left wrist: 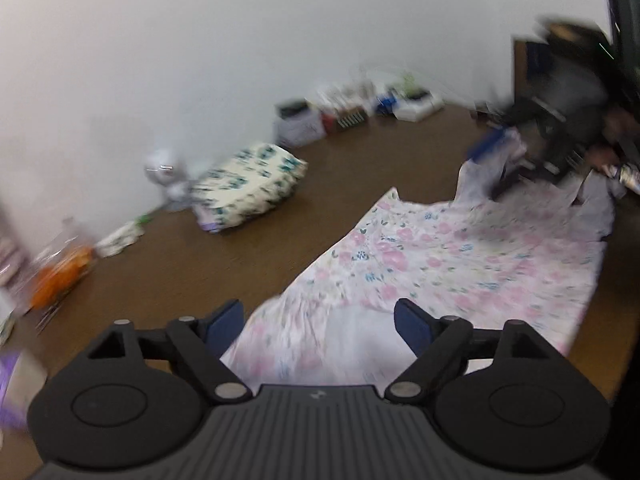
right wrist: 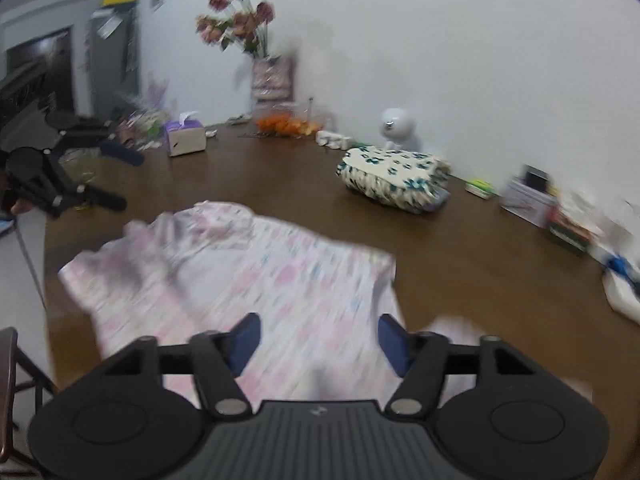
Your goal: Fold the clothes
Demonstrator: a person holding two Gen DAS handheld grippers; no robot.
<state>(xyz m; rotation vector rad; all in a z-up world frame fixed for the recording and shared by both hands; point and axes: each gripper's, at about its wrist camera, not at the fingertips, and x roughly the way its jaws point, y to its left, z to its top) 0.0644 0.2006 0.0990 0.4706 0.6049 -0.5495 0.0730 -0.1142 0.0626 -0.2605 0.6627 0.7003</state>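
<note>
A pink floral garment lies spread on the brown table, rumpled at its far end. The left gripper hangs over the garment's near edge, jaws wide apart, nothing between the pads. The right gripper hangs over the garment's other end, jaws likewise apart and empty. Beyond the garment, toward the wall, sits a folded teal-patterned bundle, well apart from it. A white figurine stands just behind that bundle.
</note>
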